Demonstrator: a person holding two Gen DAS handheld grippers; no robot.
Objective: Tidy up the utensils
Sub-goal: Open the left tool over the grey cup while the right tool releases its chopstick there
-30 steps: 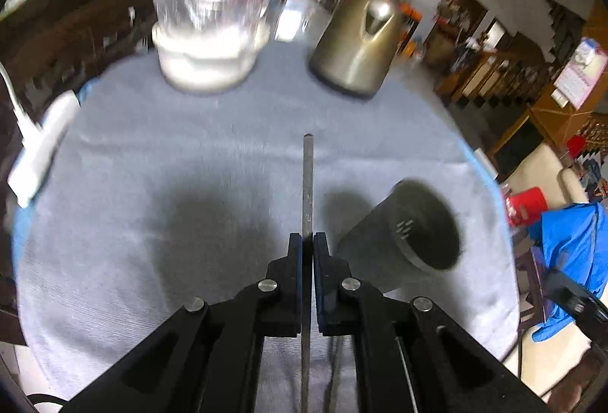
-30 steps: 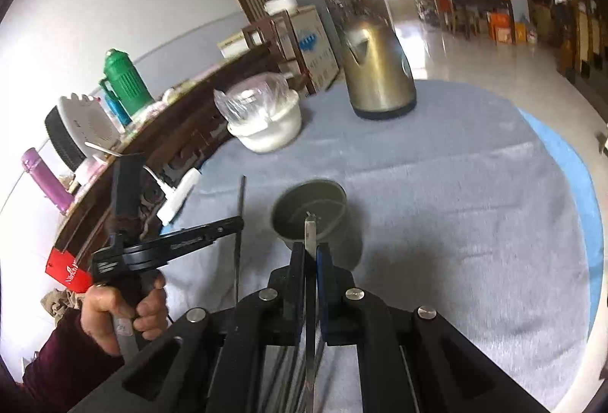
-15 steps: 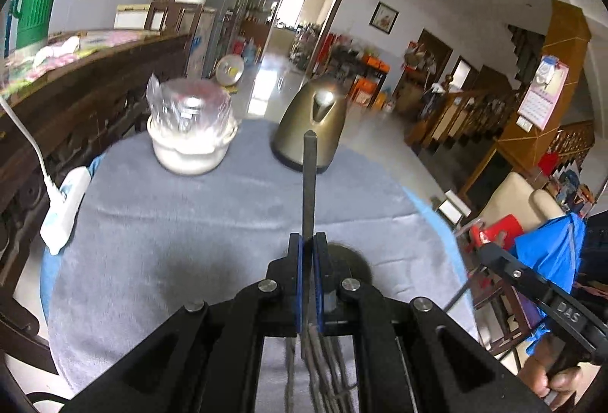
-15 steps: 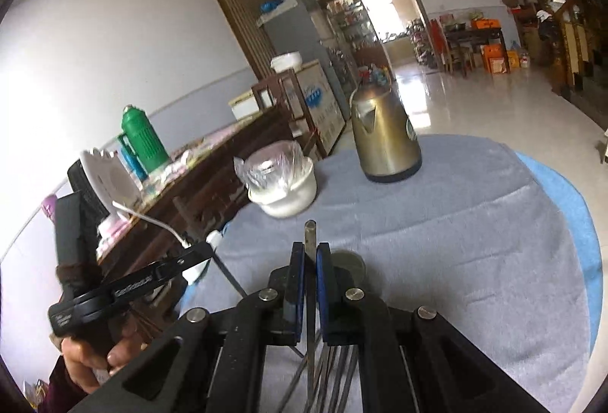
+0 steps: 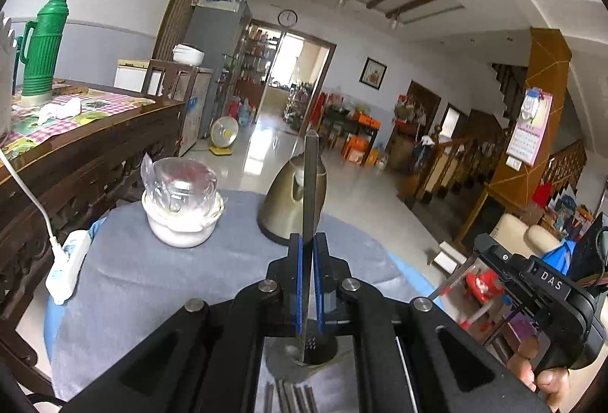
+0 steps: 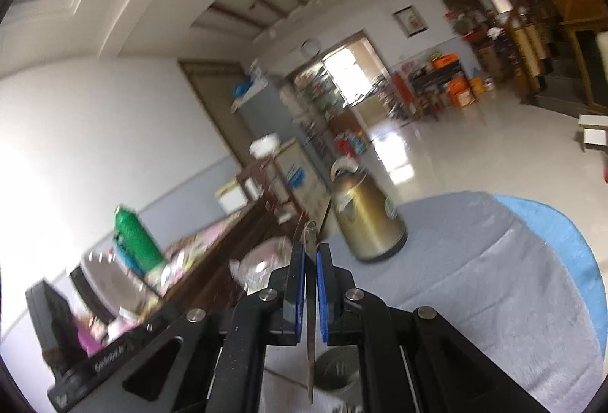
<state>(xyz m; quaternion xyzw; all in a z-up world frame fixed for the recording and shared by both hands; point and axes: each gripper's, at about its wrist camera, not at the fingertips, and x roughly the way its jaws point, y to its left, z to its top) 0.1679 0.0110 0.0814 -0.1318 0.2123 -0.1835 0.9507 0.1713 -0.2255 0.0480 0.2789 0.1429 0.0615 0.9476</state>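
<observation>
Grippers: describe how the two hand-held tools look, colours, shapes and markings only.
The left gripper is matte black plastic with two flat fingers lined with blue pads, angular cut-out linkage arms and round silver bolts. The right gripper matches it: black body, blue pads, silver bolts. Seen from the left camera, its black handle carries white "DAS" lettering.

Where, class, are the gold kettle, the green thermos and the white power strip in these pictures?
gold kettle (image 5: 283,211): left wrist view, on its lower body, left of the held utensil.
green thermos (image 5: 40,48): left wrist view, on its ribbed body.
white power strip (image 5: 67,266): left wrist view, on the middle of its casing.
</observation>
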